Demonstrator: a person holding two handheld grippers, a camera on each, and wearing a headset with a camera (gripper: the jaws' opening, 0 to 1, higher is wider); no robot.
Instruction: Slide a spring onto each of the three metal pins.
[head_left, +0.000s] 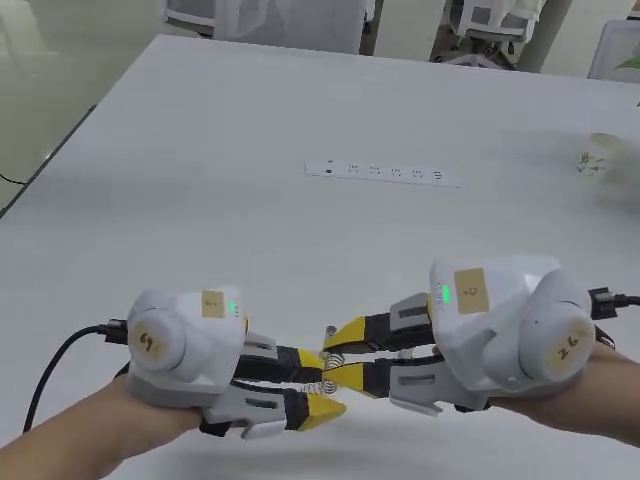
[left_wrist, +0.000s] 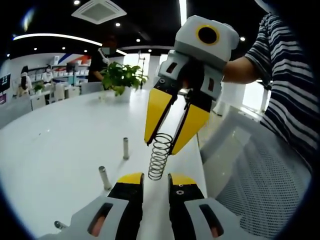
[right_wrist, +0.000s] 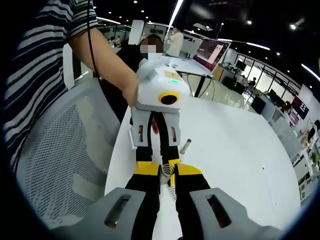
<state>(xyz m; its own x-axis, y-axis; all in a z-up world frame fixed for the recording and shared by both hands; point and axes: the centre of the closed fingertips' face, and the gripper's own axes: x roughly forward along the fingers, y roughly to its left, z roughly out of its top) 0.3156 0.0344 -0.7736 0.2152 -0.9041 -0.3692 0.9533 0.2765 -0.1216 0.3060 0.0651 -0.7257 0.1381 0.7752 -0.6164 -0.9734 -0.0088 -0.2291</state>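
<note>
At table (head_left: 300, 100) edge, right gripper (left_wrist: 161, 146) pinching spring (left_wrist: 159, 159), left gripper (left_wrist: 156, 178) parted, pins (left_wrist: 126, 148) alongside.

White table (head_left: 300, 120); power strip (head_left: 382, 171) well beyond left gripper (head_left: 328, 385) and right gripper (head_left: 332, 358). Glossy floor (head_left: 50, 60) far left of them. Potted plant (left_wrist: 119, 76) ahead of left gripper. Dark ceiling, spotlights, vent (left_wrist: 97, 10). White mesh chair (left_wrist: 260, 170) near both.

We're in an open-plan office: a long white table (head_left: 300, 110) with a power strip (head_left: 380, 172) mid-frame, a mesh chair (right_wrist: 65, 165) at left in the right gripper view, a ceiling vent (left_wrist: 97, 10) top left, a potted plant (left_wrist: 120, 77), and a laptop (right_wrist: 212, 52) at upper right.
</note>
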